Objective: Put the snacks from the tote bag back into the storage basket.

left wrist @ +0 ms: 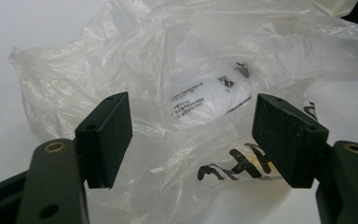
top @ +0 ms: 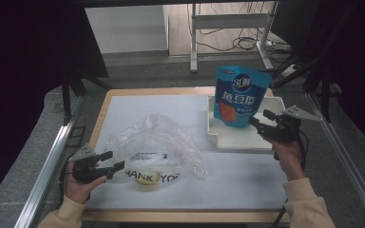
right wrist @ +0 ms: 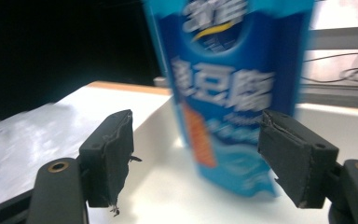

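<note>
I am holding my left gripper (top: 112,160) near the worktop's (top: 247,180) front left corner, its fingers (left wrist: 105,137) spread wide and gripping nothing, pointing at the crumpled clear plastic bag (top: 154,142) lying just beyond them. A yellowish round thing (top: 147,179) is showing through the bag near the front edge. My right gripper (top: 261,118) is waiting with fingers (right wrist: 109,156) wide apart and empty, just before the blue pouch (top: 240,97) standing upright in the white tray (top: 244,140) at the back right corner.

The high view looks forward and down over the table (top: 123,107). Each gripper view sits low and close: left facing the plastic bag (left wrist: 177,70), right the blue pouch (right wrist: 233,93), both seen from above too.
</note>
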A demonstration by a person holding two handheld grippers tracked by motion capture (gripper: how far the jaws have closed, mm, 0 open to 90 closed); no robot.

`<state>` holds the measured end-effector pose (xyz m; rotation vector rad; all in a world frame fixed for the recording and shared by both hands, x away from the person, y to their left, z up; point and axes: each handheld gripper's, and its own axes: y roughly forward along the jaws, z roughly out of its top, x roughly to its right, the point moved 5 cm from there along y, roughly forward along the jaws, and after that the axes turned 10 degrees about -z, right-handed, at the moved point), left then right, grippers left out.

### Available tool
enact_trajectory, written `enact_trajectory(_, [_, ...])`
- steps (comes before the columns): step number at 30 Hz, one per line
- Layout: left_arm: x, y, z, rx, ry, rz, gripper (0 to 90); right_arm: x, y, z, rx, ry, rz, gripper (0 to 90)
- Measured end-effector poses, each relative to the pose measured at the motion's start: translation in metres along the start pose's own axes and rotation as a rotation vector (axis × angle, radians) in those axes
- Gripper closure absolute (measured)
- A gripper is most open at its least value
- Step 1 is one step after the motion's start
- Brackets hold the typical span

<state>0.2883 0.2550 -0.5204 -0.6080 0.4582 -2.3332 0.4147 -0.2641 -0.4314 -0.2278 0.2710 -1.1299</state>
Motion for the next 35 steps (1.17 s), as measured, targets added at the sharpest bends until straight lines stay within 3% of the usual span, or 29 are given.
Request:
enact_trajectory(7, [0.000, 0.001, -0.001, -0.004, -0.004, 0.005, 28.9, -0.043, -0.008, -0.028, -0.052, -0.060, 0.119, 26.8])
enact_trajectory(11, [0.000, 0.001, -0.002, -0.006, -0.008, 0.005, 29.0, -0.065, -0.007, -0.048, -0.085, -0.066, 0.191, 26.8])
enact_trajectory(19, [0.000, 0.000, -0.006, -0.009, -0.018, 0.008, 28.9, -0.104, 0.000, -0.084, -0.167, -0.141, 0.284, 26.5])
enact_trajectory(22, [0.000, -0.001, -0.007, -0.007, -0.022, 0.008, 28.9, -0.110, 0.002, -0.089, -0.187, -0.157, 0.299, 26.4])
enact_trajectory(35, [0.001, 0.001, -0.007, -0.011, -0.022, 0.000, 28.9, -0.108, 0.002, -0.089, -0.177, -0.145, 0.296, 26.1])
